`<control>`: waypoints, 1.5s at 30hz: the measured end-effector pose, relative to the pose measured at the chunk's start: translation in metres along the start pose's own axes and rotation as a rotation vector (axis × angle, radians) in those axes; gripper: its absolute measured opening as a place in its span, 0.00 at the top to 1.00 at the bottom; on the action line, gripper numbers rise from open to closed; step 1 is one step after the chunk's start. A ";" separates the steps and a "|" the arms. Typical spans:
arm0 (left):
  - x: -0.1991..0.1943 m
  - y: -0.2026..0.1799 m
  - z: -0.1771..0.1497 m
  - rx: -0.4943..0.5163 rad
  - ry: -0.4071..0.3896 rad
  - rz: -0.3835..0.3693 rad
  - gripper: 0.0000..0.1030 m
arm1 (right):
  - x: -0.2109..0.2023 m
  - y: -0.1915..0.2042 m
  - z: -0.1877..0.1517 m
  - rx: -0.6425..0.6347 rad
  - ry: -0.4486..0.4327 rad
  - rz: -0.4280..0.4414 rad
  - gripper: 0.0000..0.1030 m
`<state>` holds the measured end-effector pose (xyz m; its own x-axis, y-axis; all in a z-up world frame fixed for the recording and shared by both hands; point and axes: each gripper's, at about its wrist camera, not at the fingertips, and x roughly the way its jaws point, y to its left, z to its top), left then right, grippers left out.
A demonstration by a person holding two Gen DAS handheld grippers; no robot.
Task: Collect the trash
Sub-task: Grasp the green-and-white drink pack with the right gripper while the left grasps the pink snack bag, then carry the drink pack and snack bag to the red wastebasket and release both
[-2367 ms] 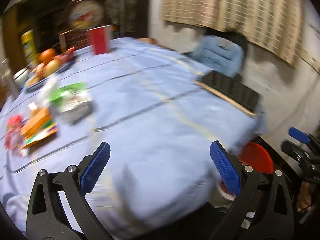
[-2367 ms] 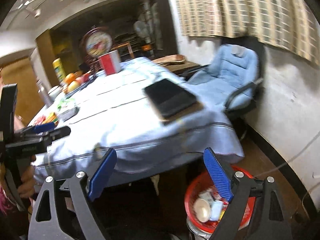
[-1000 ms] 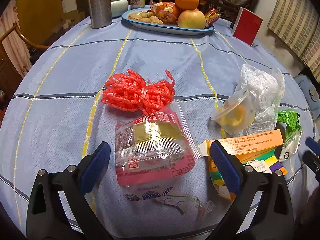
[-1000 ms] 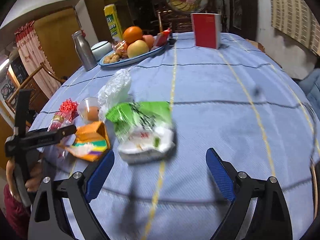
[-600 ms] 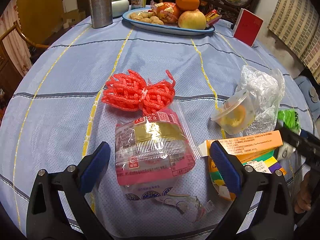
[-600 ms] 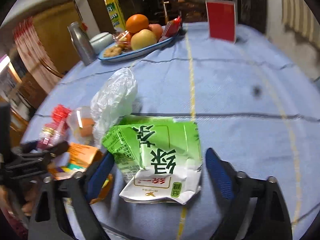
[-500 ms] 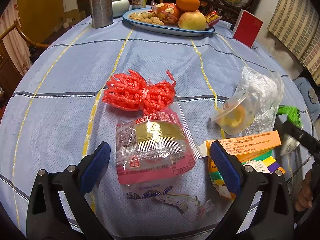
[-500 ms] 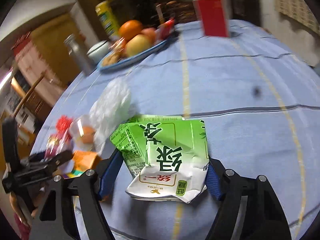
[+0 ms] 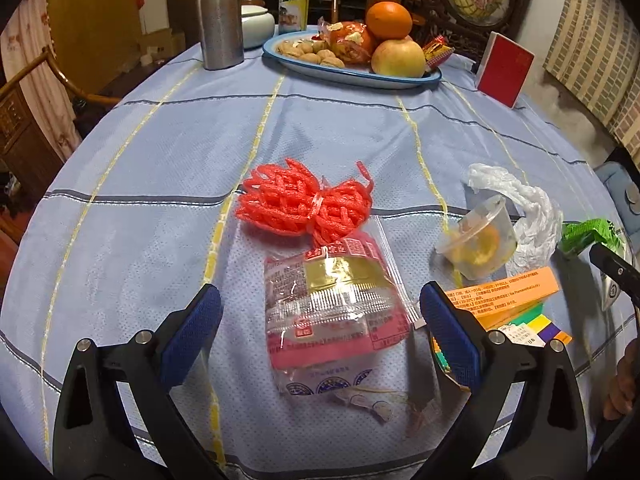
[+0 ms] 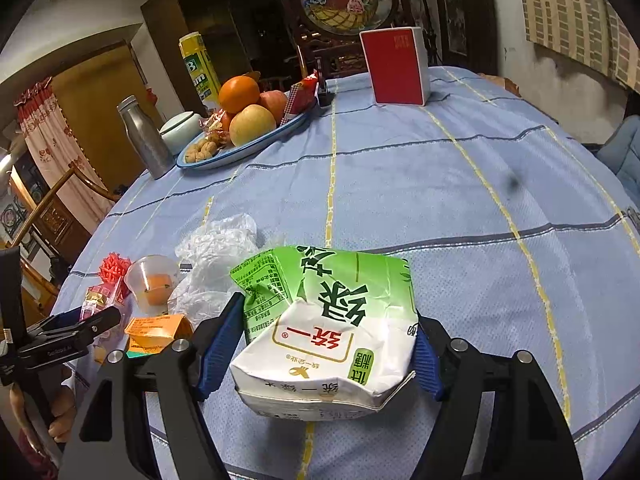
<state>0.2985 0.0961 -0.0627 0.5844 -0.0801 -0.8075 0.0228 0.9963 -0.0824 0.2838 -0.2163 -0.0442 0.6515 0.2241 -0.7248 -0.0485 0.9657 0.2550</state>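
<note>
Since half a second ago the right claw (image 10: pixel 320 354) has stayed clamped on the crushed green-and-white drink carton (image 10: pixel 328 328), blue pads pressing both its sides, while the left claw (image 9: pixel 320 336) has kept its place, jaws wide apart over a clear wrapper (image 9: pixel 334 304) with red and gold print, touching nothing.

Largest is the round table (image 9: pixel 152 208), covered in pale blue woven cloth with yellow and dark stripes. At its far side an oval blue-rimmed plate (image 9: pixel 352 74) holds an orange, an apple, walnuts and wrapped sweets. Beside it stands a brushed-metal bottle (image 9: pixel 219 16), cylindrical with a narrow neck, and further right an upright red box (image 9: pixel 505 69).

Nearer, the carton lies creased and flattened on the cloth. Just left of it sits crumpled white plastic film (image 10: pixel 216 268), then a small clear cup (image 10: pixel 151 284) with something orange inside, a flat orange cardboard packet (image 9: pixel 504 298), and a knot of red foam netting (image 9: pixel 304 204) touching the wrapper's far edge.
</note>
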 end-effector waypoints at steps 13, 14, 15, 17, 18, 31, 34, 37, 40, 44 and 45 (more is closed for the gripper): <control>-0.034 -0.002 -0.002 0.014 -0.140 -0.147 0.48 | -0.010 0.008 -0.003 -0.043 -0.043 0.051 0.28; -0.040 -0.003 -0.002 0.020 -0.169 -0.159 0.48 | -0.013 0.010 -0.004 -0.051 -0.054 0.054 0.28; -0.044 -0.004 -0.002 0.026 -0.186 -0.168 0.48 | -0.016 0.011 -0.004 -0.058 -0.068 0.058 0.28; -0.050 -0.007 -0.004 0.037 -0.214 -0.182 0.48 | -0.025 0.012 -0.006 -0.056 -0.098 0.078 0.28; -0.053 -0.008 -0.004 0.044 -0.225 -0.184 0.48 | -0.033 0.010 -0.008 -0.043 -0.112 0.100 0.28; -0.127 -0.061 -0.047 0.135 -0.290 -0.231 0.48 | -0.179 -0.019 -0.068 -0.051 -0.274 0.074 0.28; -0.146 -0.085 -0.060 0.177 -0.298 -0.278 0.48 | -0.214 -0.035 -0.090 -0.029 -0.315 0.059 0.28; -0.162 -0.114 -0.071 0.218 -0.295 -0.337 0.48 | -0.248 -0.056 -0.114 -0.002 -0.358 0.028 0.28; -0.173 -0.142 -0.080 0.262 -0.293 -0.387 0.48 | -0.283 -0.080 -0.139 0.028 -0.398 -0.022 0.28; -0.187 -0.182 -0.091 0.329 -0.297 -0.444 0.48 | -0.322 -0.114 -0.174 0.078 -0.438 -0.098 0.28; -0.191 -0.195 -0.093 0.351 -0.298 -0.458 0.48 | -0.329 -0.122 -0.180 0.090 -0.443 -0.114 0.28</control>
<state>0.1070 -0.0860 0.0529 0.6513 -0.5379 -0.5353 0.5576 0.8177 -0.1432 -0.0610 -0.3838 0.0475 0.9106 0.0207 -0.4128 0.0952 0.9614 0.2581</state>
